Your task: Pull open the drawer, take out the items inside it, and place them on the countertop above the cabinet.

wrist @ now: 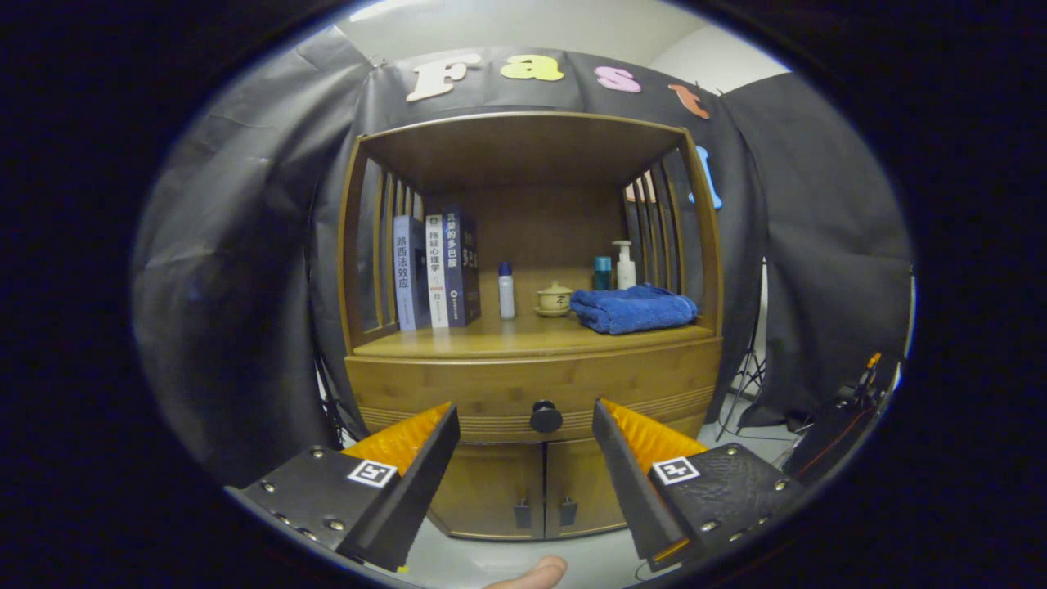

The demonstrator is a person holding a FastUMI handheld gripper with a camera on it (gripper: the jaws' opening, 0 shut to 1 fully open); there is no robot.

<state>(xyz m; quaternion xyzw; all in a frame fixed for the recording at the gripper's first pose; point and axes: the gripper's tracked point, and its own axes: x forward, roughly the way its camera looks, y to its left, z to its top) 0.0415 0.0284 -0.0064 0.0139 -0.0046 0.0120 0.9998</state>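
Note:
A wooden cabinet stands ahead, its drawer [458, 388] closed with a round dark knob [545, 416] at its middle. My gripper [525, 413] is open, and the knob appears in the gap between the two fingertips but still some way beyond them. Above the drawer lies the countertop [458, 339], a shelf with slatted sides. What the drawer holds is hidden.
On the countertop stand three books [433, 270] at the left, a small bottle [506, 291], a lidded cup [554, 299], a folded blue towel [634, 309], and two bottles [615, 268] behind it. Two cabinet doors [532, 487] sit under the drawer. A person's fingertip [532, 574] shows below the fingers.

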